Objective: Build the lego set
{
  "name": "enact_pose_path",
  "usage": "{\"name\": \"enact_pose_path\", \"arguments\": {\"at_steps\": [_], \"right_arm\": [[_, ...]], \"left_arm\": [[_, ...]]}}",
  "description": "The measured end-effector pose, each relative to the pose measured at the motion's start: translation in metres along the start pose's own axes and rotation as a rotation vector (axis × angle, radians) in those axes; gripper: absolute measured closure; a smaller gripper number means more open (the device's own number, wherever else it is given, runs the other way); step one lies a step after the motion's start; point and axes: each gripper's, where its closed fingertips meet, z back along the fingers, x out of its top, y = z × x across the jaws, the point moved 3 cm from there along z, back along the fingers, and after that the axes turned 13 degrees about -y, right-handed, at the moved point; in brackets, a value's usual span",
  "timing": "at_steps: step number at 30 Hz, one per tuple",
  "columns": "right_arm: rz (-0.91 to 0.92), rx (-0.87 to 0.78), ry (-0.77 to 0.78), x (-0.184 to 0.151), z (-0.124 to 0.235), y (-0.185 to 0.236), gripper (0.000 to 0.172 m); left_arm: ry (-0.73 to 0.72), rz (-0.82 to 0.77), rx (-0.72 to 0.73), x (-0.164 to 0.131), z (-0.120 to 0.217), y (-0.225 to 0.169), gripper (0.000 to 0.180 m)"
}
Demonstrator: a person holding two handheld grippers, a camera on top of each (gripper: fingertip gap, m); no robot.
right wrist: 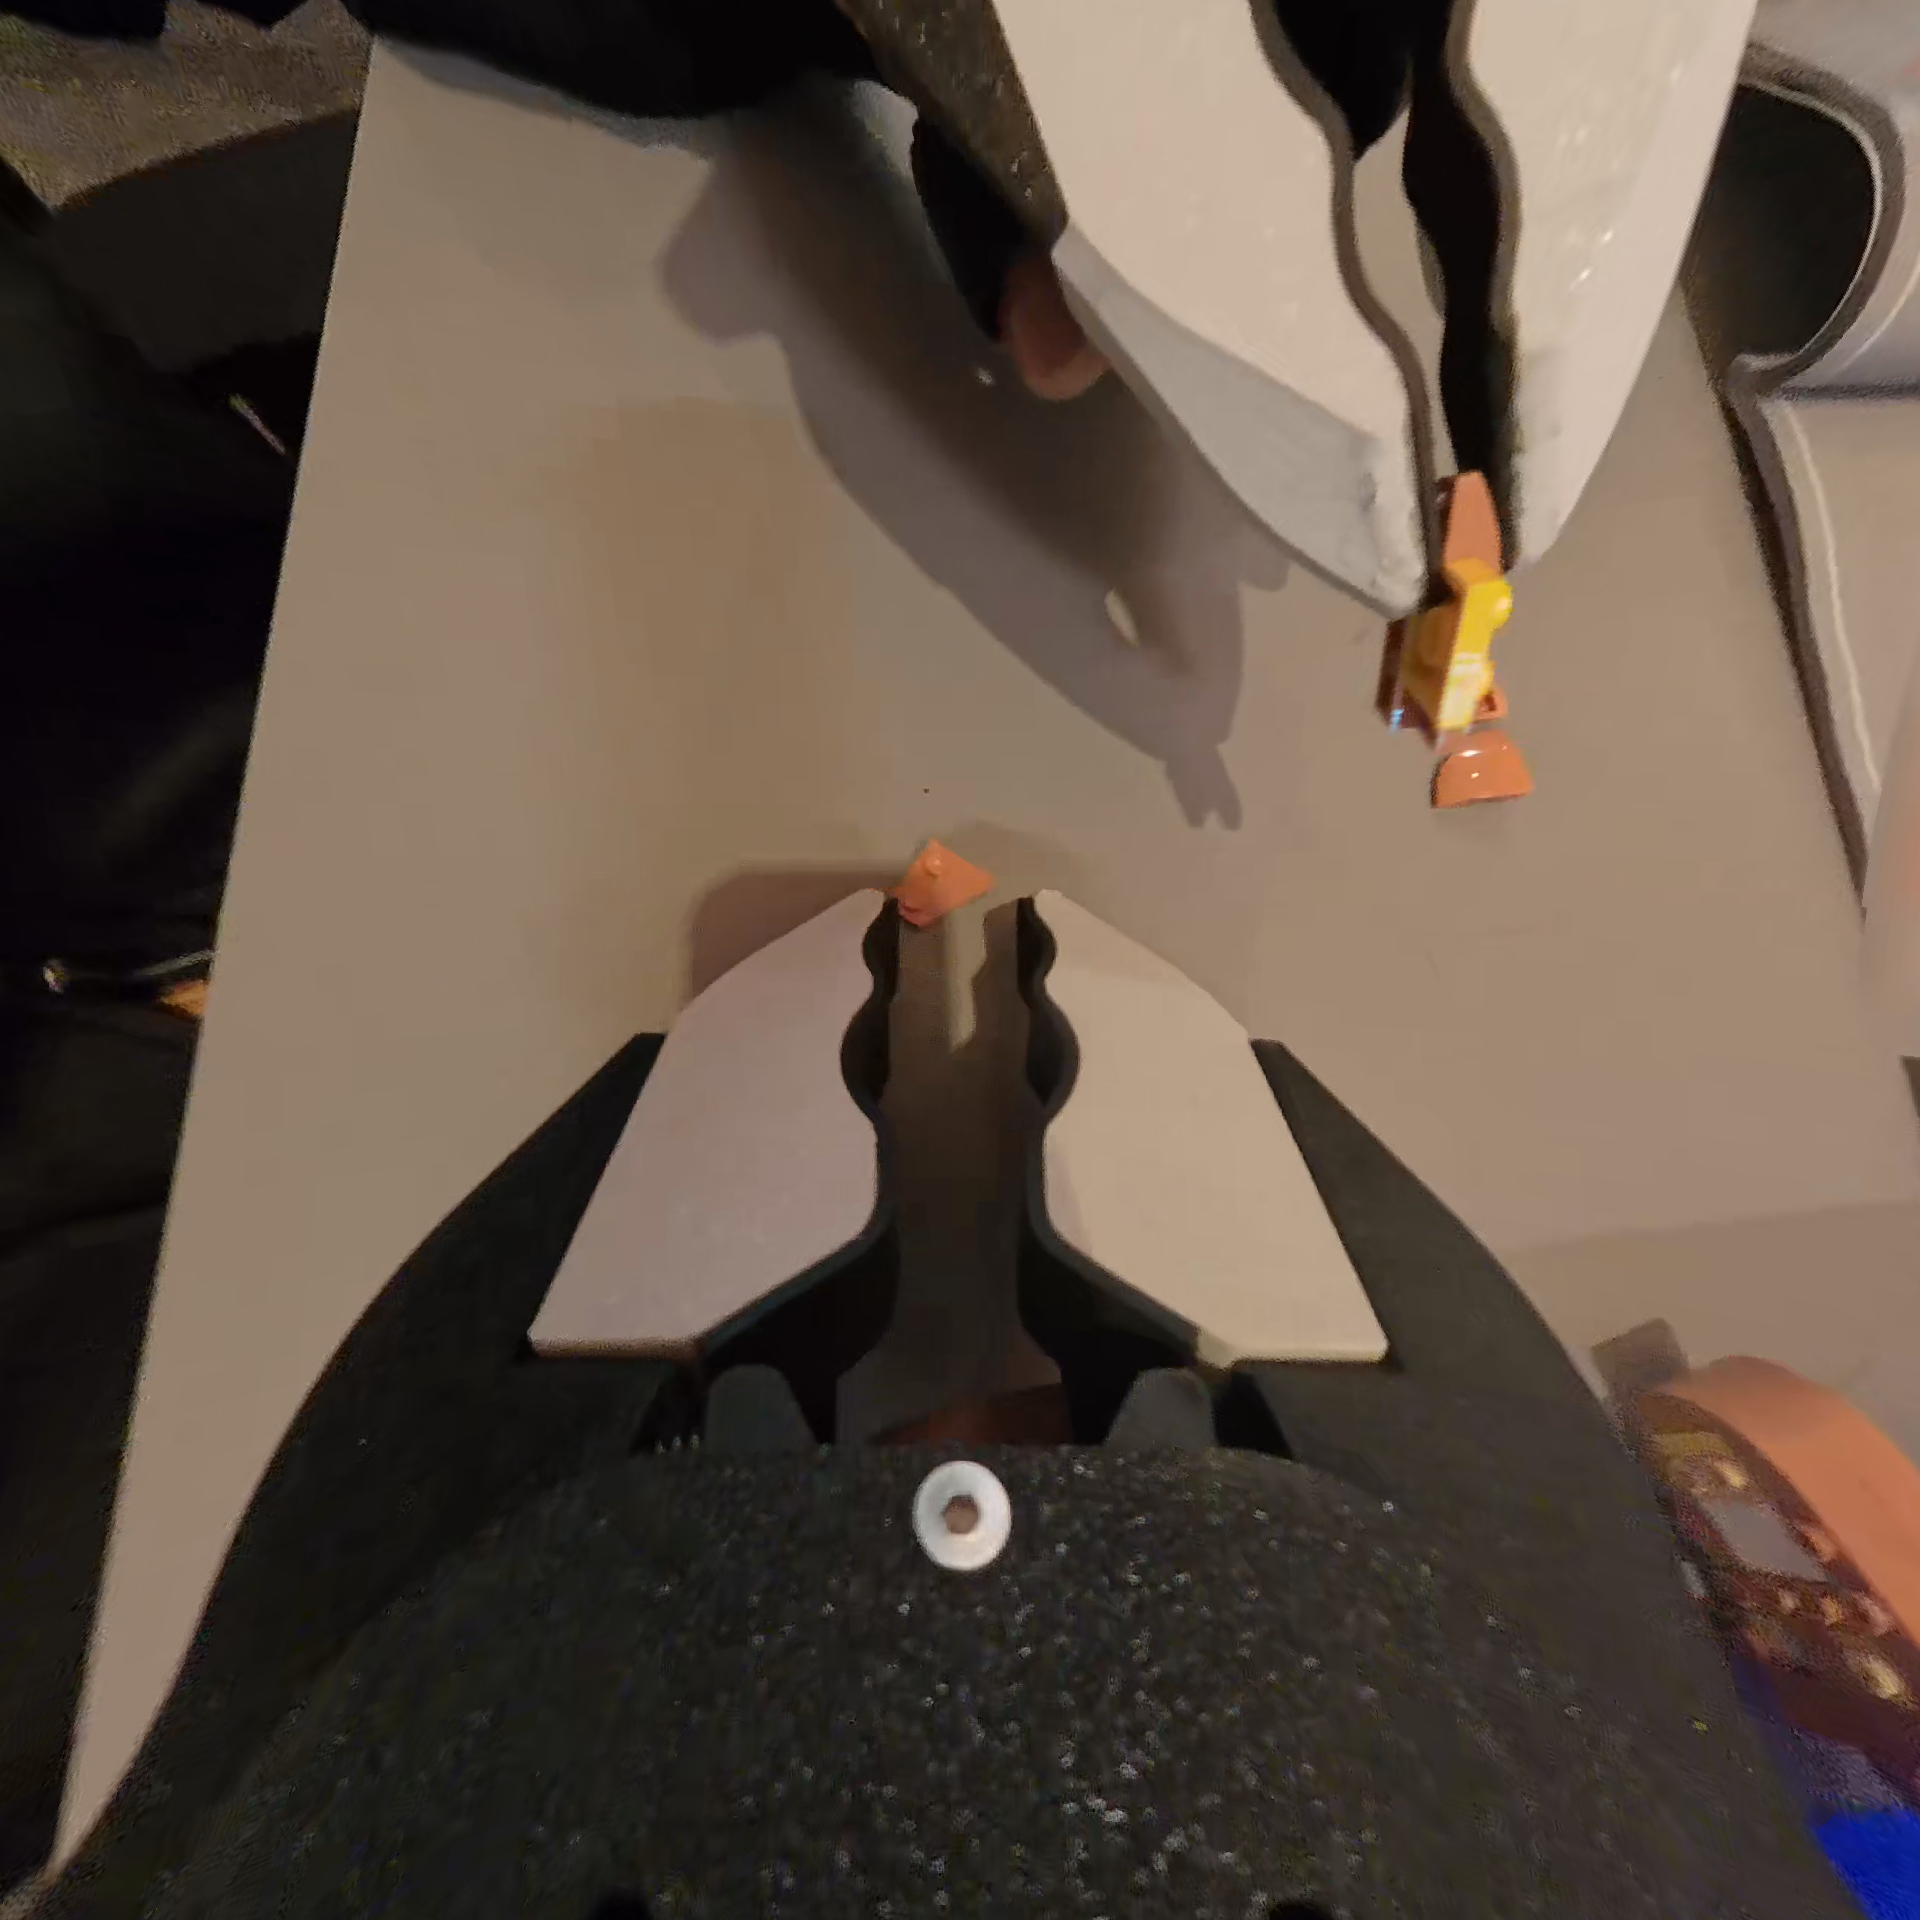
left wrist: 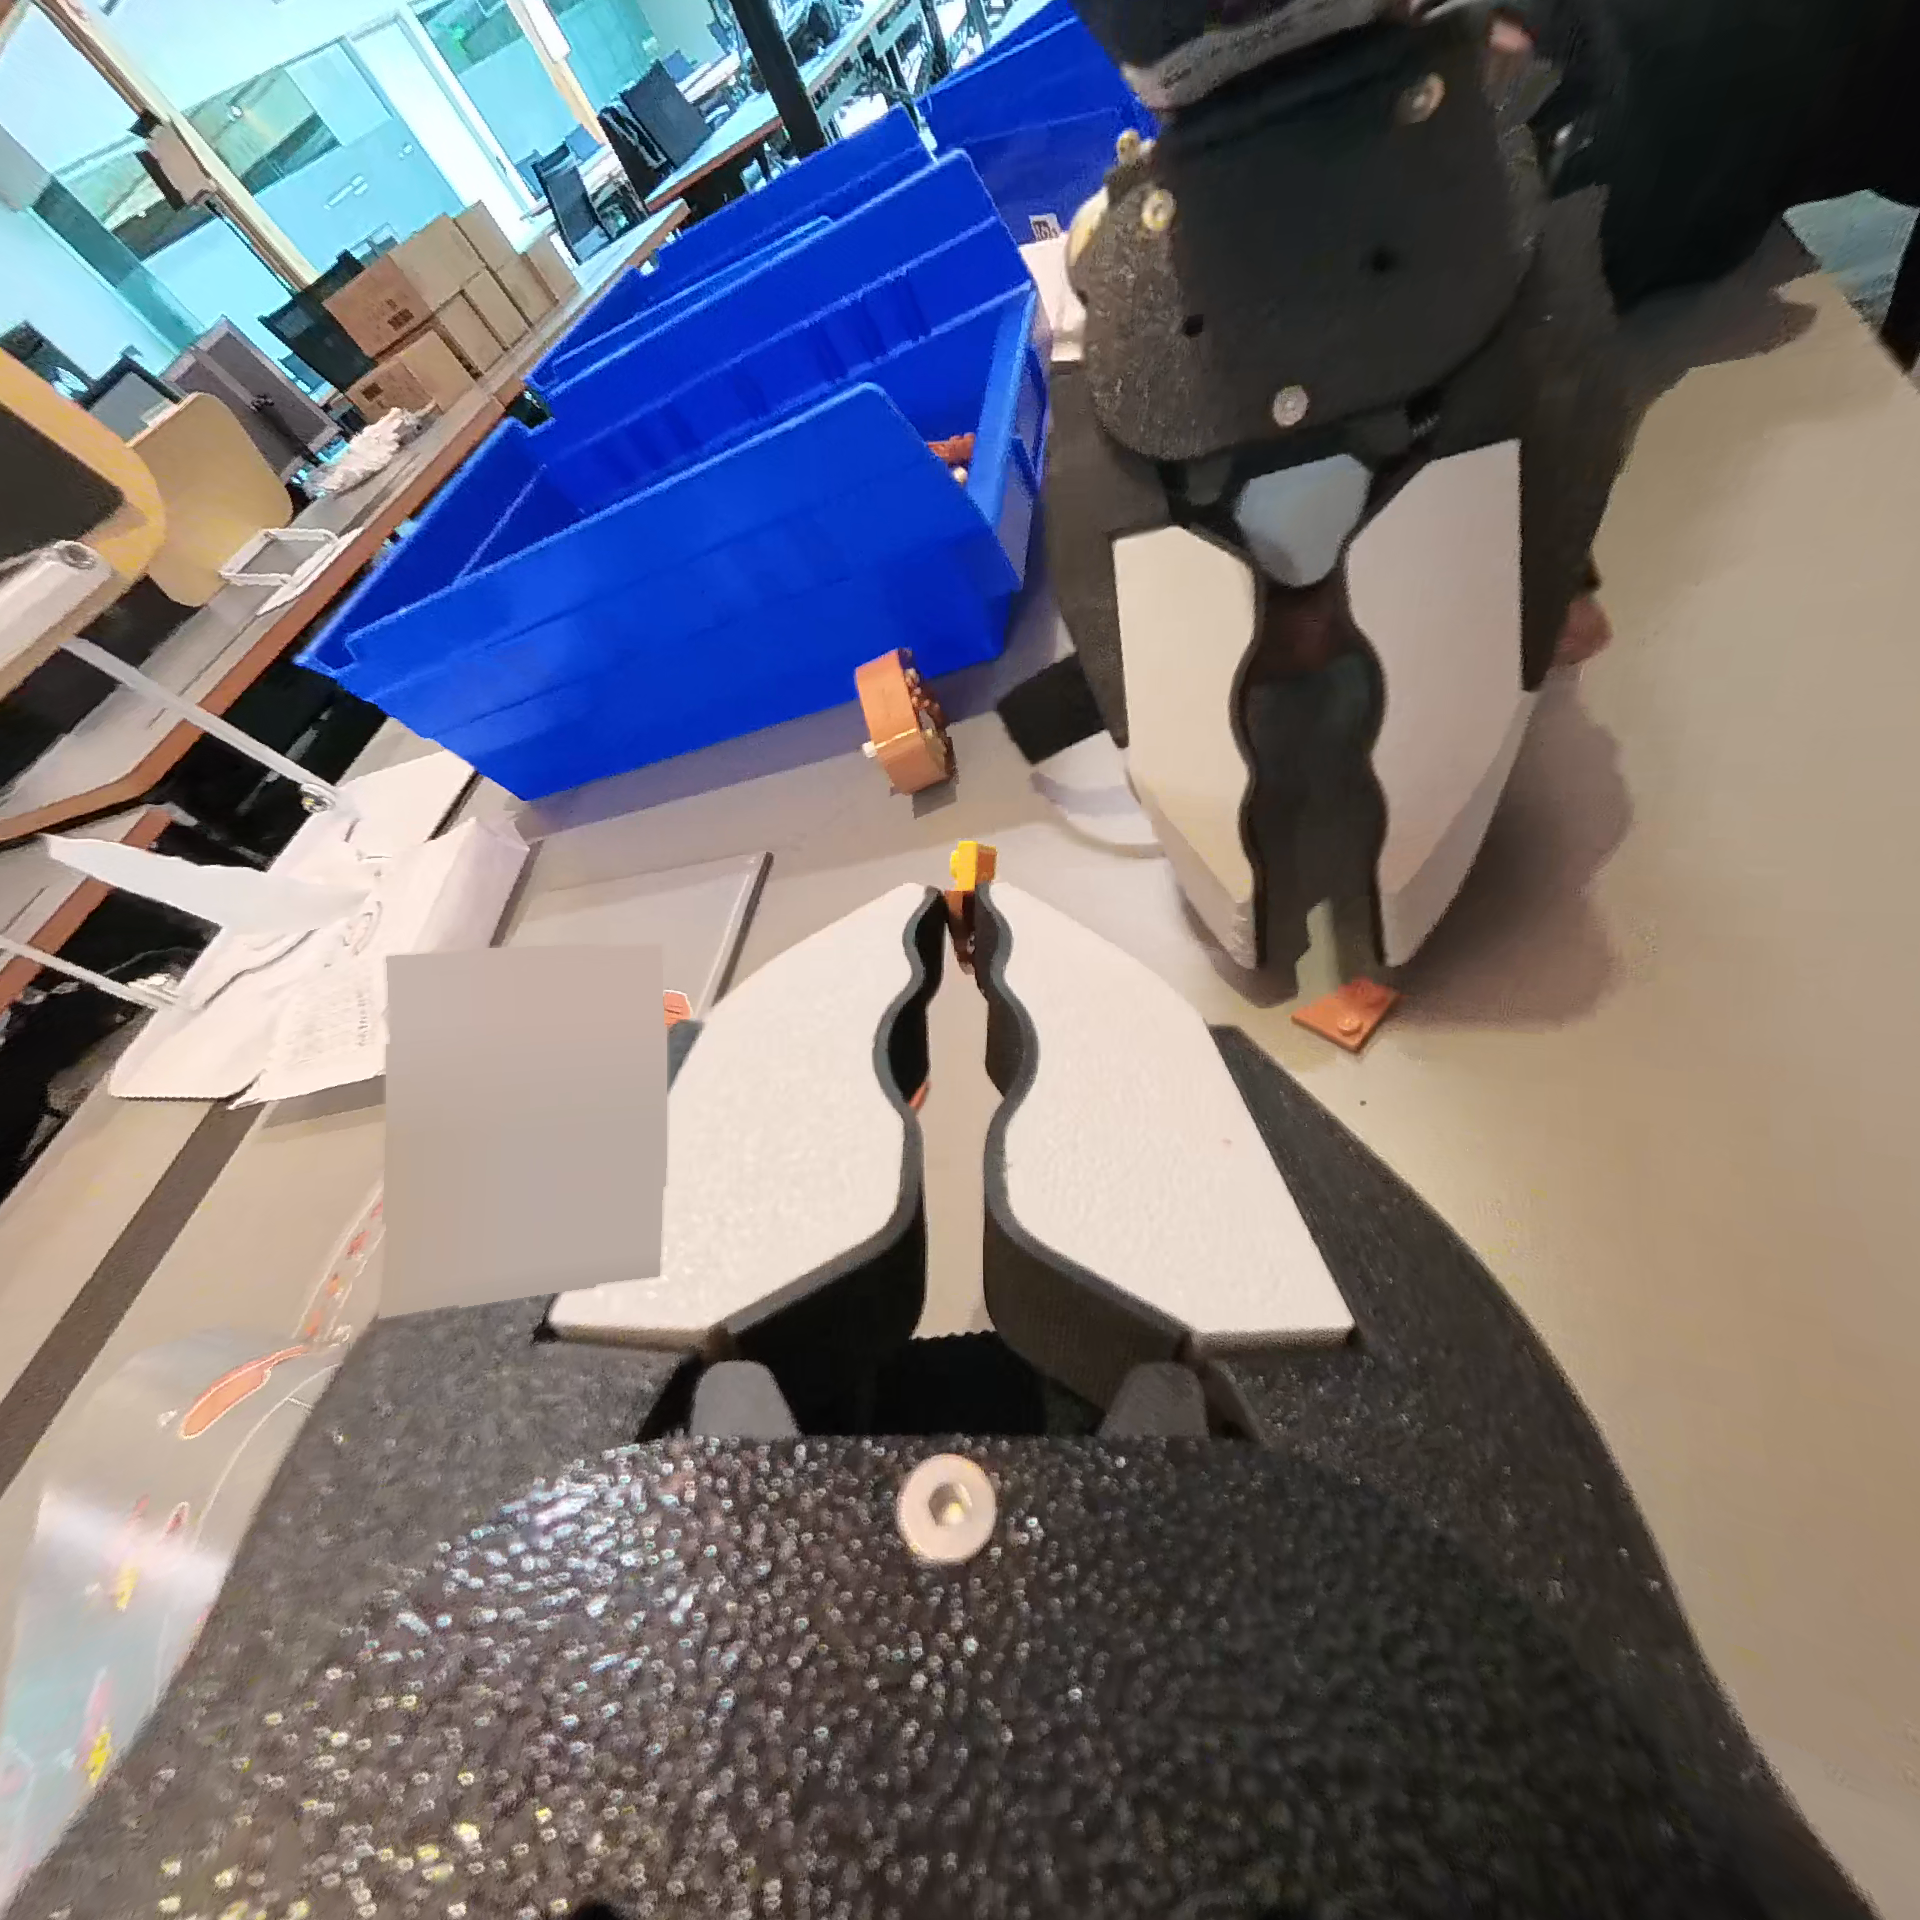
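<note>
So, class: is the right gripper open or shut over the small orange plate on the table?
Open. The right gripper's fingertips stand apart, table visible between them; the orange plate lies flat at the tips, unclamped.

The left tool (left wrist: 961,914) has a grainy, rough black plastic body, matt white textured finger faces (left wrist: 790,1122) and a shiny metal screw (left wrist: 945,1507). The small brick assembly (right wrist: 1455,634) it grips is glossy orange and yellow plastic. The bench (left wrist: 1662,935) is smooth, matt grey. The bins (left wrist: 727,582) are smooth blue plastic.
</note>
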Motion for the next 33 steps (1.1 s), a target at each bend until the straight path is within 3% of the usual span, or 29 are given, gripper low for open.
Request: {"name": "enact_pose_path", "arguments": {"at_steps": [11, 16, 24, 30, 33], "right_arm": [[0.059, -0.187, 0.081, -0.008, 0.002, -0.021, 0.146], [0.044, -0.105, 0.033, 0.0, -0.002, -0.006, 0.146], [0.116, -0.217, 0.055, -0.005, -0.002, -0.024, 0.149], [0.006, -0.118, -0.027, 0.004, -0.002, -0.005, 0.147], [-0.02, -0.13, 0.004, 0.001, -0.007, -0.004, 0.144]], "left_arm": [[-0.024, -0.012, 0.022, 0.004, 0.004, 0.003, 0.176], [-0.038, -0.008, 0.035, 0.006, 0.006, 0.005, 0.176], [-0.077, -0.026, 0.031, 0.012, 0.007, 0.003, 0.176], [-0.091, -0.031, 0.055, 0.014, 0.014, 0.005, 0.176], [-0.108, -0.028, 0.063, 0.015, 0.018, 0.005, 0.176]]}}
